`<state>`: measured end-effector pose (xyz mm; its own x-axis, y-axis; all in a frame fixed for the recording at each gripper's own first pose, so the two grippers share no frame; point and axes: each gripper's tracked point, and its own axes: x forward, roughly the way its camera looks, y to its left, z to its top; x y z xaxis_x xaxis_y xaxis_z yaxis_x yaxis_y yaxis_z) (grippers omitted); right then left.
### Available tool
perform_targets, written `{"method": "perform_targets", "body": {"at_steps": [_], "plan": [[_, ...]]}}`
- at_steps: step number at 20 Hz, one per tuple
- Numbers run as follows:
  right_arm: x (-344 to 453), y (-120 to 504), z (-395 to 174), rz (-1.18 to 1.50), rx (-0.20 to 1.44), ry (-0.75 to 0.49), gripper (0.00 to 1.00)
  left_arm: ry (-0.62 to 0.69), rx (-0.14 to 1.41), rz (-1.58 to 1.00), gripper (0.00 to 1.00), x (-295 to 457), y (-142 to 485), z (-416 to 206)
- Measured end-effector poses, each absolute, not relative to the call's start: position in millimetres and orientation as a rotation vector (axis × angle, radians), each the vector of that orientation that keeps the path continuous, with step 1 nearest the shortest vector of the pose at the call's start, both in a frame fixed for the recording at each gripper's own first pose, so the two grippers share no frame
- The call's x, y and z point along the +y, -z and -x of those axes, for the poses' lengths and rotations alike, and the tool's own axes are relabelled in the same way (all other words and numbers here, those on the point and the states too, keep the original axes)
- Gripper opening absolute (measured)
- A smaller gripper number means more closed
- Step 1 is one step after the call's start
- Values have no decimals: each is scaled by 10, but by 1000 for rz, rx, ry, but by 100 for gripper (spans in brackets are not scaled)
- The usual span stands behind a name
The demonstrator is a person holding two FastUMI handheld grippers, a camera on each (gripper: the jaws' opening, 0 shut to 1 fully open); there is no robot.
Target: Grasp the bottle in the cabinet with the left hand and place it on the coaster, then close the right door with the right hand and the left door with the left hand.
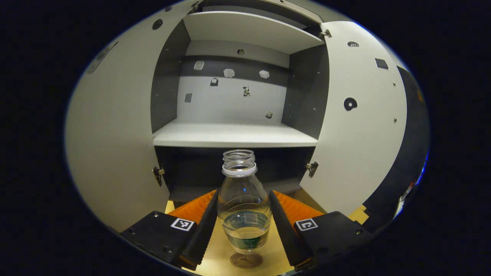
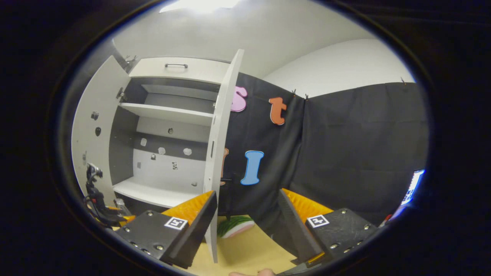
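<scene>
The bottle (image 1: 244, 203) stands upright between the fingers of the left gripper (image 1: 244, 226), capless, clear, with a little water in its lower part and a label band near the base; both fingers press on its sides, so the jaws are closed on it. It sits just above or on the coaster (image 1: 246, 260), a round disc on the tabletop (image 1: 215, 257); whether the base touches the disc cannot be told. Behind the bottle the cabinet (image 1: 234, 134) stands open, its lower shelf bare and a second shelf above, with small tags stuck on the back wall. The left door (image 1: 115, 126) and the right door (image 1: 360, 119) both swing wide toward the camera. In the right gripper view the right gripper (image 2: 247, 226) hangs with its jaws apart, holding nothing, in front of the edge of the right door (image 2: 220, 153). Past its fingers a watermelon-slice toy (image 2: 234, 227) lies on the tabletop (image 2: 245, 253). At the far left of that view the left gripper (image 2: 96, 199) shows by the cabinet (image 2: 153, 191), the bottle (image 2: 121, 207) beside it
</scene>
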<state>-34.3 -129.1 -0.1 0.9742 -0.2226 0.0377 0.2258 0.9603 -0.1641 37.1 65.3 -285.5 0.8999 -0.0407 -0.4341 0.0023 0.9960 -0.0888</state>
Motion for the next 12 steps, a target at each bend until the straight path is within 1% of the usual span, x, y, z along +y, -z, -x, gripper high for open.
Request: {"method": "perform_targets", "body": {"at_steps": [1,3,4,5,6,9,10,12], "plan": [[-1324,15,366,174,-15,236,94,19,493,83,81,658,3066,-313],[-1383,30,415,184,-8,258,94,35,526,90,83,625,3344,-261],[-1410,27,439,187,-8,269,94,44,542,94,81,604,3448,-233],[-1435,28,459,186,-8,279,98,50,561,98,81,588,3577,-200],[-1452,19,480,184,-11,289,94,54,582,94,81,571,3689,-166],[-1516,19,532,190,-14,313,94,74,645,99,82,522,3962,-105],[-1536,20,549,196,-13,321,97,74,658,102,82,518,4019,-90],[-1560,23,580,206,-11,334,97,73,674,108,82,506,4112,-83]]}}
